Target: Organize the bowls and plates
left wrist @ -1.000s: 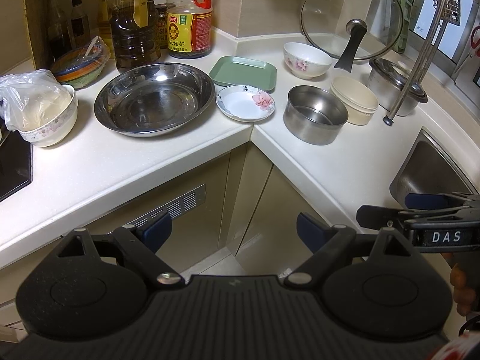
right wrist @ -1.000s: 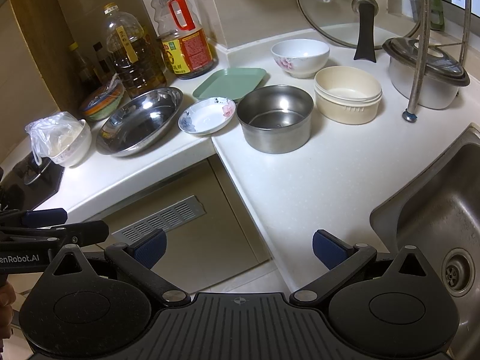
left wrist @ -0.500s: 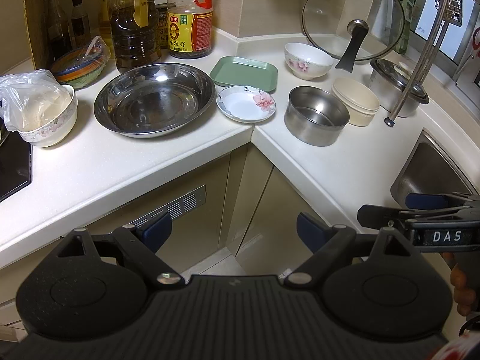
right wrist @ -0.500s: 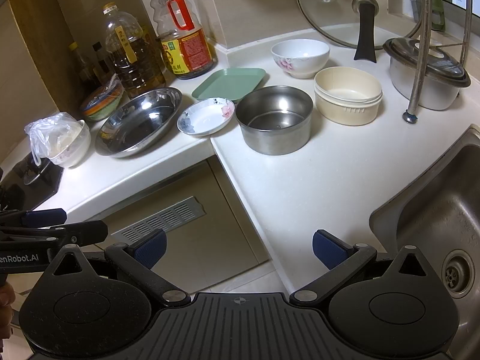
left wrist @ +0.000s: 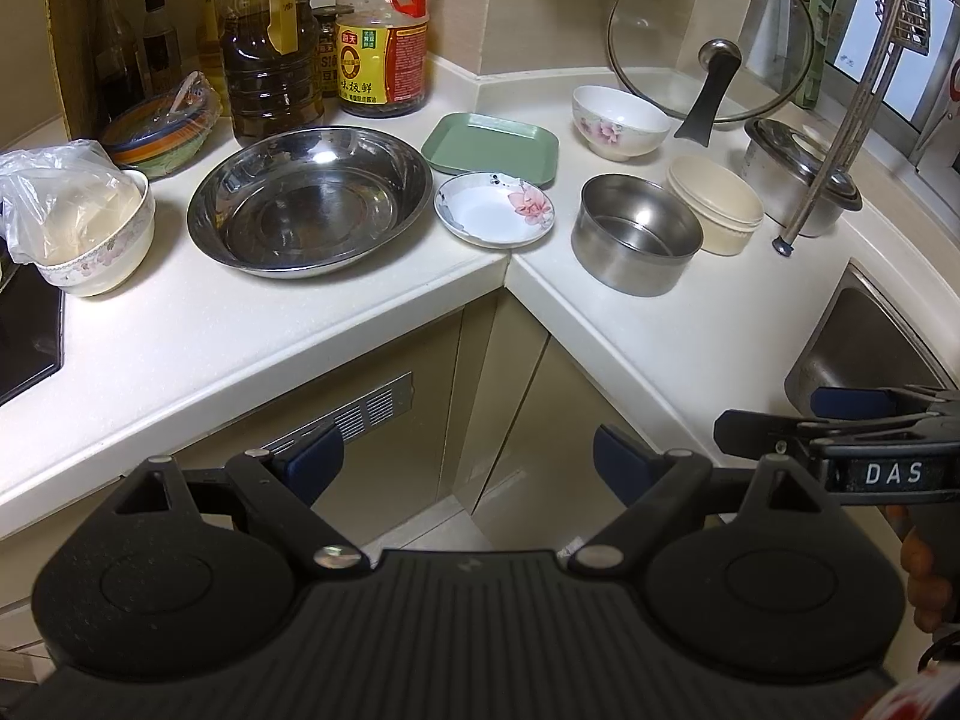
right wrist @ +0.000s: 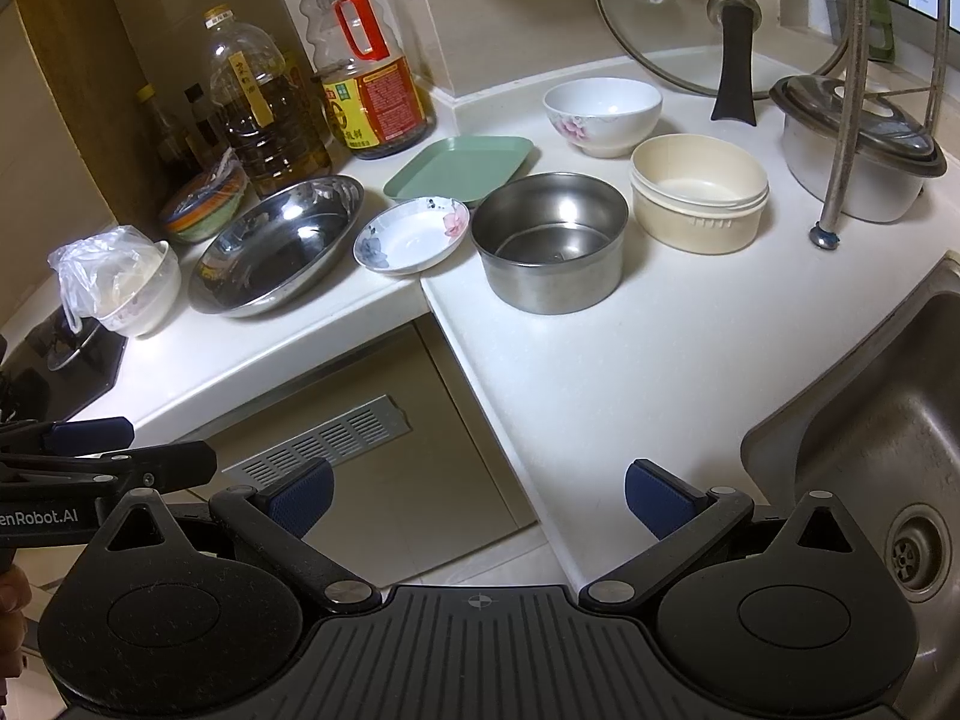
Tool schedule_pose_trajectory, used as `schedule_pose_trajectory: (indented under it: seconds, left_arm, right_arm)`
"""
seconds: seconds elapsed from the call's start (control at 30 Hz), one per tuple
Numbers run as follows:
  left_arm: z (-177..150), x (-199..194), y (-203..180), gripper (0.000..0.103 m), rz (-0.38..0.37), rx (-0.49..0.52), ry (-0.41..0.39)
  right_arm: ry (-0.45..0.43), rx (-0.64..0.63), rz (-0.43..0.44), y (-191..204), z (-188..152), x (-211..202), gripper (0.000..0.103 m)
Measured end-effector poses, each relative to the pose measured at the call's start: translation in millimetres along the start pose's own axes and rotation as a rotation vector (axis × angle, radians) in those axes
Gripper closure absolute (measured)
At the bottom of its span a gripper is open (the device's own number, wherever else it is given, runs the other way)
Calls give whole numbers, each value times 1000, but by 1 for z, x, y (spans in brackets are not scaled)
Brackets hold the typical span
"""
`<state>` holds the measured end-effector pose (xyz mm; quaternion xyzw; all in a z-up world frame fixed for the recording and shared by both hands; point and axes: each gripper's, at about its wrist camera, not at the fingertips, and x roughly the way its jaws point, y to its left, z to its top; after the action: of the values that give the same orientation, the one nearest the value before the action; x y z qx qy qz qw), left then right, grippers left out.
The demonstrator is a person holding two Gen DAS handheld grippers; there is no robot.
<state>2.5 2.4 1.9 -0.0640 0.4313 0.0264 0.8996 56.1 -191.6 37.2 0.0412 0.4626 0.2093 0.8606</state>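
Note:
On the white corner counter lie a wide steel basin [left wrist: 309, 201] [right wrist: 279, 243], a small floral saucer [left wrist: 495, 210] [right wrist: 411, 234], a green square plate [left wrist: 491, 142] [right wrist: 459, 168], a deep steel bowl [left wrist: 636, 234] [right wrist: 549, 240], stacked cream bowls [left wrist: 714, 204] [right wrist: 699, 192] and a white floral bowl [left wrist: 620, 120] [right wrist: 603, 114]. My left gripper [left wrist: 468, 459] [right wrist: 90, 447] hangs open in front of the cabinet, well short of the dishes. My right gripper [right wrist: 480, 495] [left wrist: 852, 414] is open too, low over the counter's front edge, holding nothing.
Oil and sauce bottles [left wrist: 381, 30] stand at the back left, beside a wrapped colourful bowl [left wrist: 159, 135] and a bagged bowl [left wrist: 90, 234]. A glass lid [left wrist: 711, 36] and a lidded pot [right wrist: 858, 150] sit at the back right. The sink [right wrist: 870, 438] is at the right, a hob [left wrist: 24, 330] at the left.

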Motion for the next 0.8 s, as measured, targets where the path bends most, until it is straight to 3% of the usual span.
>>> schedule_pose_trajectory:
  seconds: [0.8]
  left_arm:
    - [3,2,0,14,24,-20,-9]
  right_arm:
    - [10,-16,19,-1,7,7,0]
